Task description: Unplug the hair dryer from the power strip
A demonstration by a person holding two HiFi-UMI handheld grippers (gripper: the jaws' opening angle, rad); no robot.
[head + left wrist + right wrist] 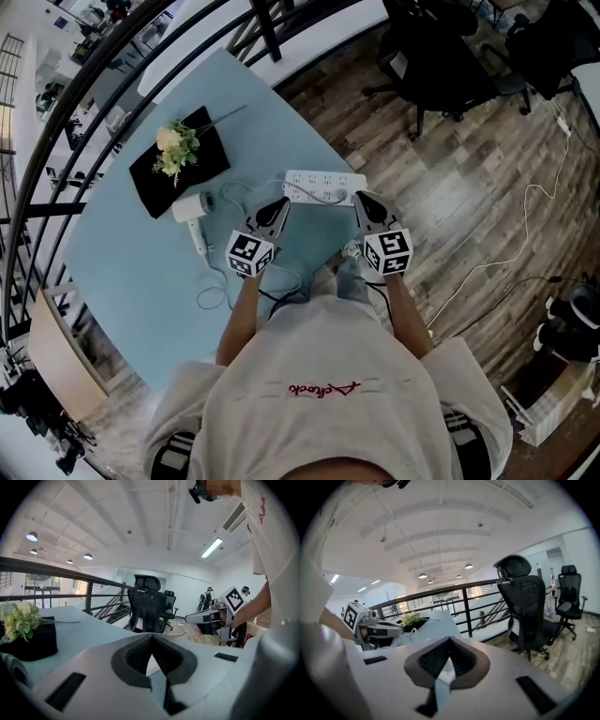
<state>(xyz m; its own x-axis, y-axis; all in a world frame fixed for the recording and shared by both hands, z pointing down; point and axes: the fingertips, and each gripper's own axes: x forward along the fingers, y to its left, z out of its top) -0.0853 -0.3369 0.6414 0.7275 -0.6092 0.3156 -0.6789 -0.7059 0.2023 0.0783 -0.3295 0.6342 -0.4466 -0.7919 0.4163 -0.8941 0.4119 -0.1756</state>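
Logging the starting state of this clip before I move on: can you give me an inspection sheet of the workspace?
Surface: light blue table on a wood floor.
Job's things: white power strip lying flat near the table's edge; white hair dryer lying to its left, apart from it.
Clutter: black tray holding flowers.
Grippers: left claw and right claw both shut and empty, tips close to the strip; contact cannot be told.
Cables: white dryer cord looped on the table, plug unclear; white cable on the floor.
Surroundings: black railing, black office chairs.
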